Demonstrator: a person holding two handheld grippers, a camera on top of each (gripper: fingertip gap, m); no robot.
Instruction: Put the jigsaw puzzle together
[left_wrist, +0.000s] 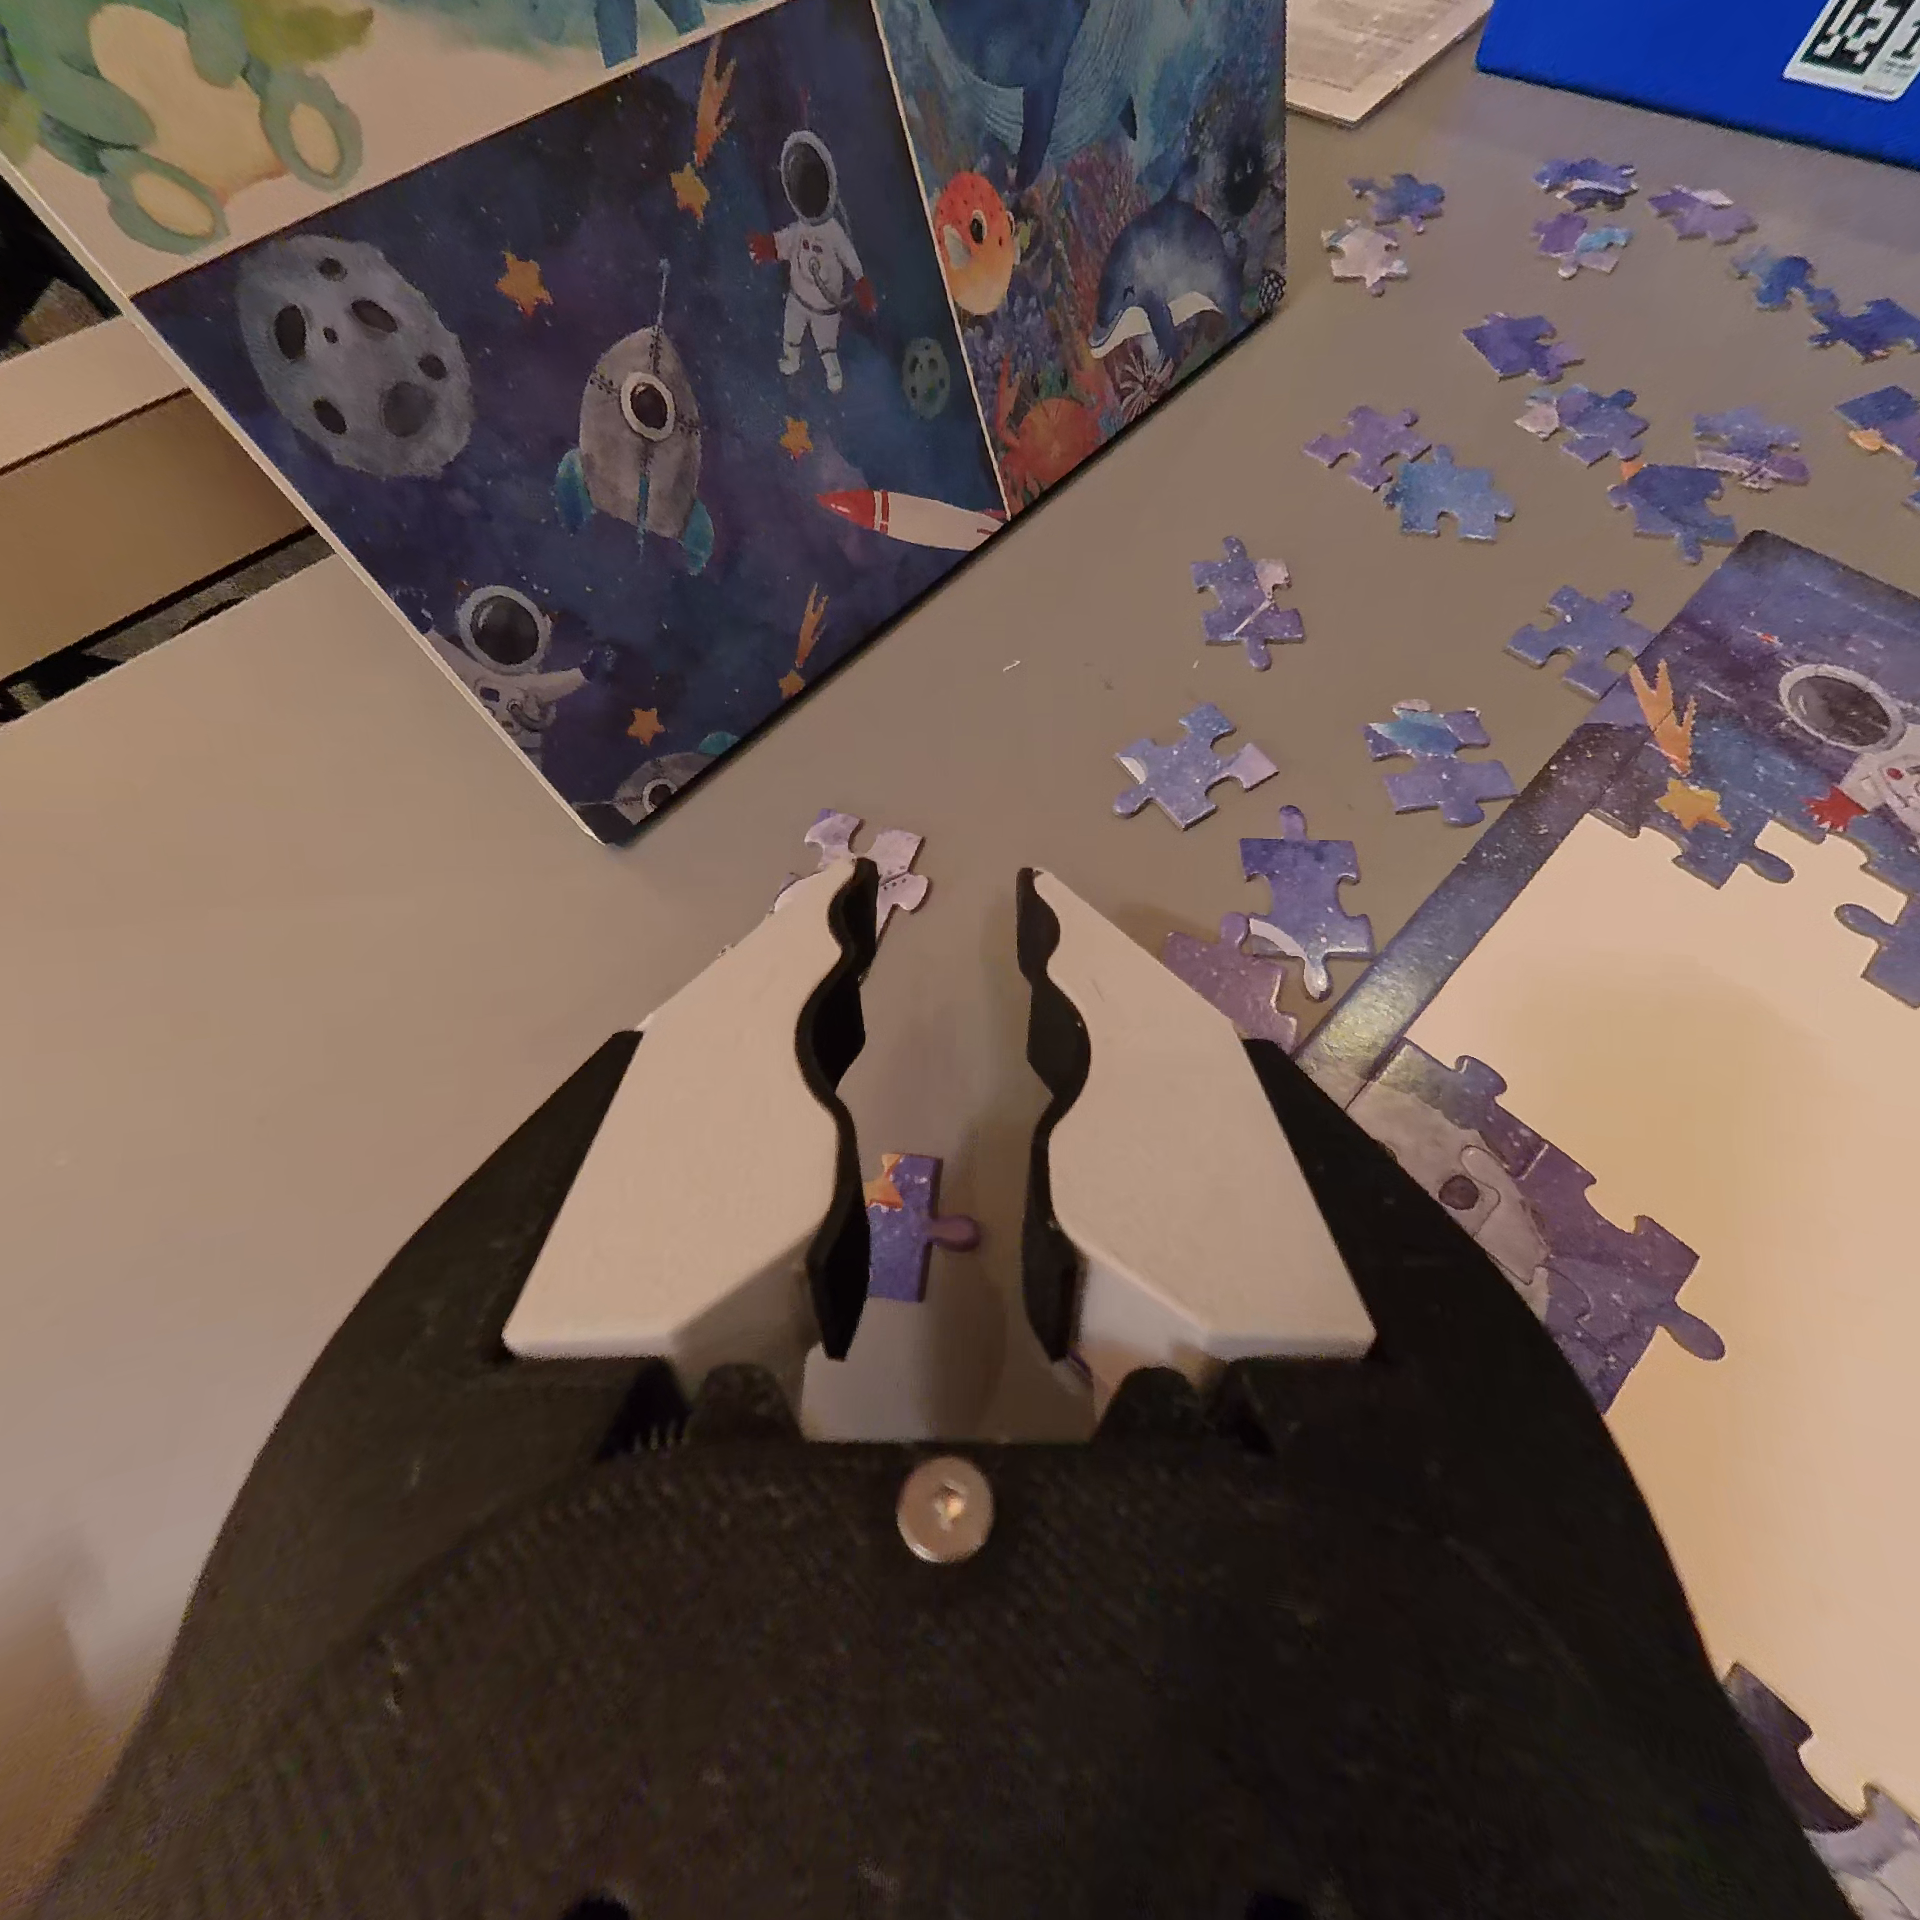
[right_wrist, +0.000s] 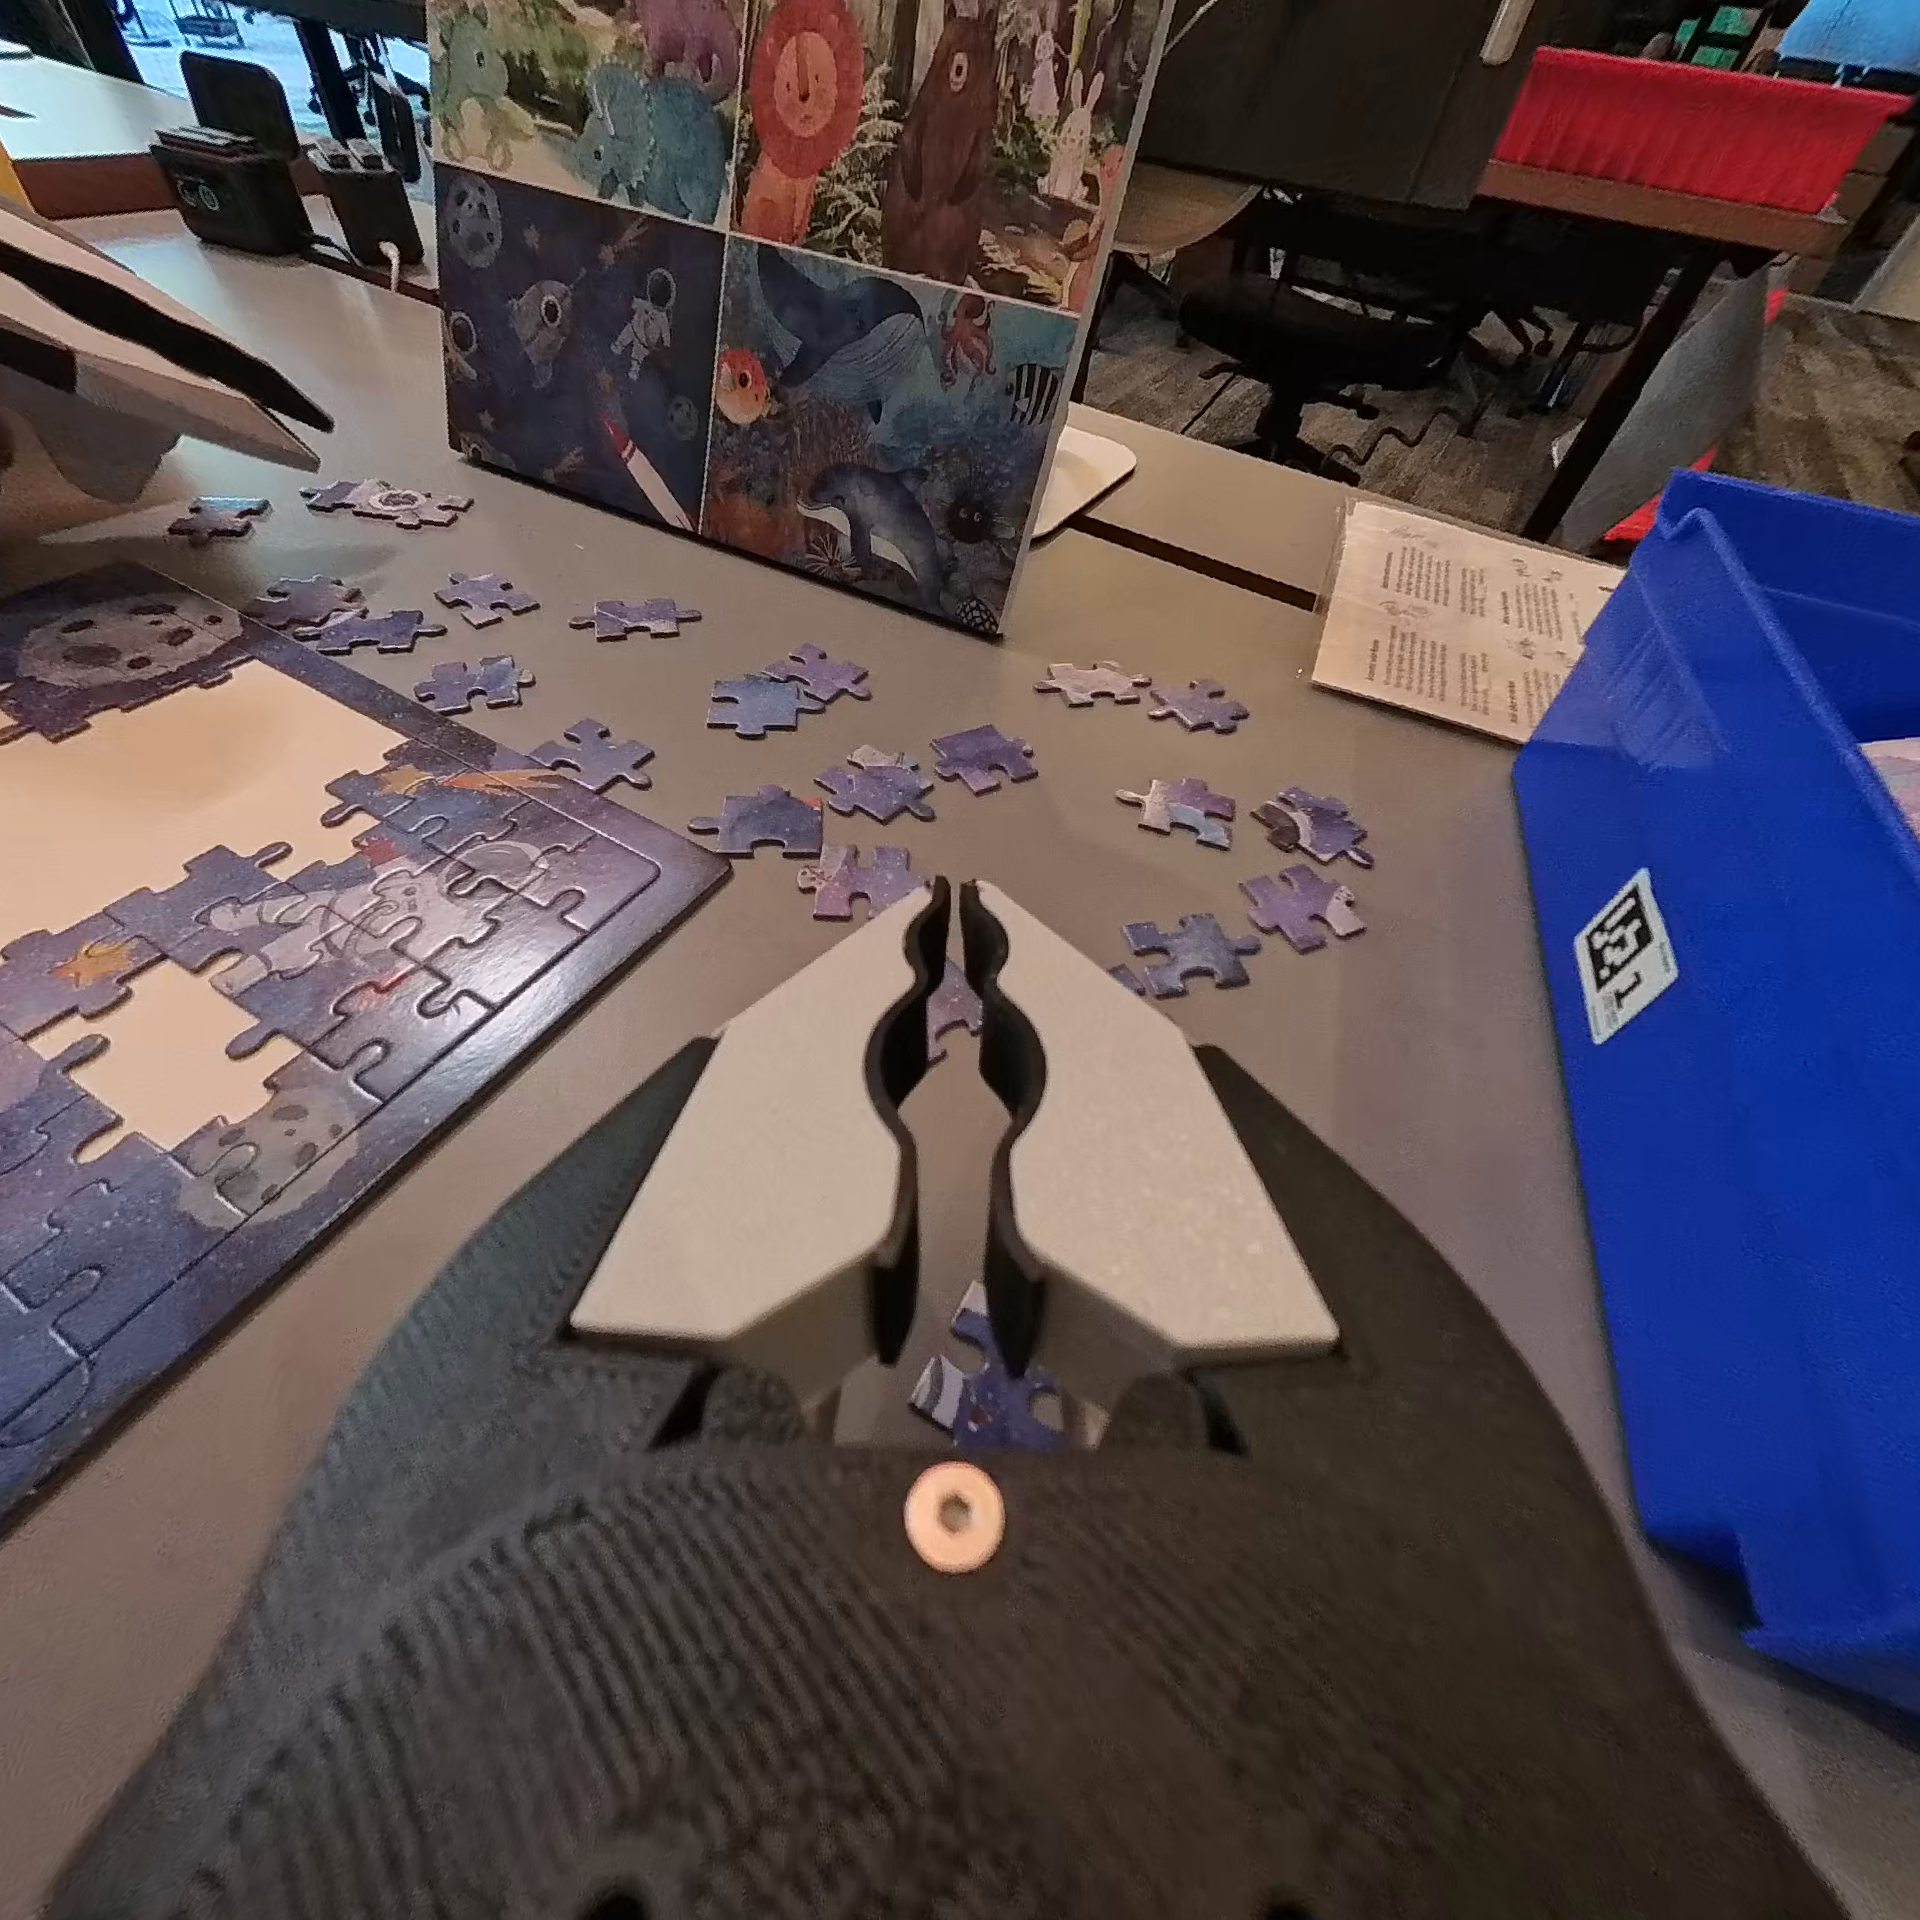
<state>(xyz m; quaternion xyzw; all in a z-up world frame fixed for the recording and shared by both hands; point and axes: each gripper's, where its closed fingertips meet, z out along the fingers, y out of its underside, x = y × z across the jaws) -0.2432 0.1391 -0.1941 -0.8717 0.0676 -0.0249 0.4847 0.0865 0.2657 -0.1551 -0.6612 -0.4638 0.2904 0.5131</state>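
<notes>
Left wrist view: the left tool hangs released over the grey table, a pale puzzle piece at its left fingertip, the picture box beyond. Right wrist view: the right tool is clenched on nothing, loose pieces scattered ahead, the puzzle board to the left, a blue bin to the right.

Bare table left, picture box ahead, loose pieces scattered right

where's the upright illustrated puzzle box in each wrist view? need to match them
Left wrist view: the upright cardboard puzzle box with space and sea illustrations fills the upper left, standing on the grey table just beyond the open left gripper.
Right wrist view: the same box stands top centre, well behind the shut right gripper.
Shared landmark: the red-and-white rocket at the box's lower edge.
</notes>
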